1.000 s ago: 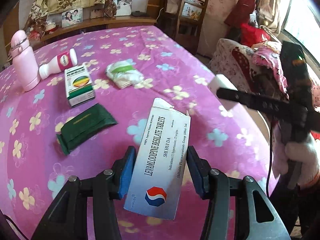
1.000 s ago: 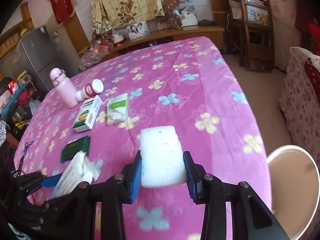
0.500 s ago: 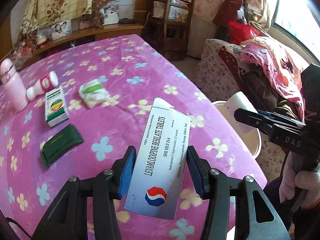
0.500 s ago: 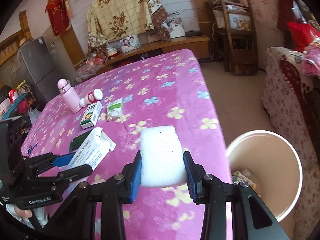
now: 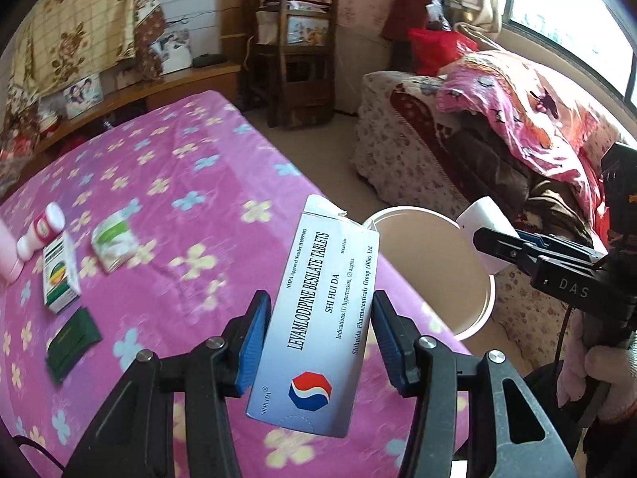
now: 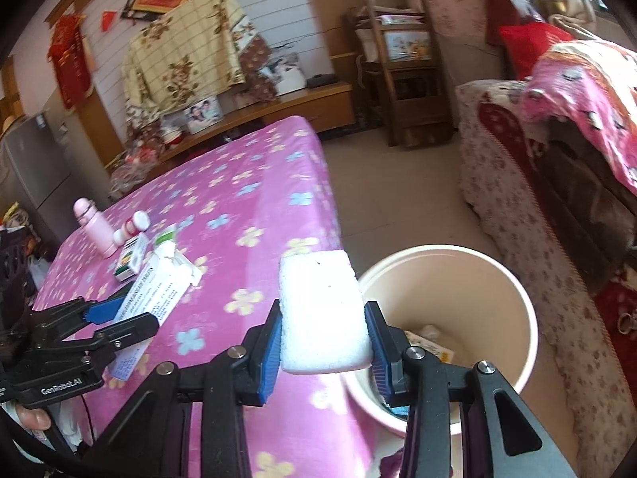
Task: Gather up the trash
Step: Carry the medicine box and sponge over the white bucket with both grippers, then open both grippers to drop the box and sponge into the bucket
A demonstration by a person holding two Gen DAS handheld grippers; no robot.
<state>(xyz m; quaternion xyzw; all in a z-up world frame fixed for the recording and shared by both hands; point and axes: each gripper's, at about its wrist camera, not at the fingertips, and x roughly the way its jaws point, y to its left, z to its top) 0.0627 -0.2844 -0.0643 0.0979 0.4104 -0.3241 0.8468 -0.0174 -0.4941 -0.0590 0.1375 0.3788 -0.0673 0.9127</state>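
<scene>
In the left wrist view, the left gripper is clamping a tablet box between its fingers, over the table edge beside the bin. In the right wrist view, the right gripper is pinching a white foam block at the bin's rim.

Far ahead of the jaws a dark wooden chair stands by the wall. A framed photo sits on the low wooden shelf to its left. Off to the right of the jaws, a flowered sofa carries a crumpled pink blanket. In the right wrist view, a grey fridge stands far left of the jaws.
</scene>
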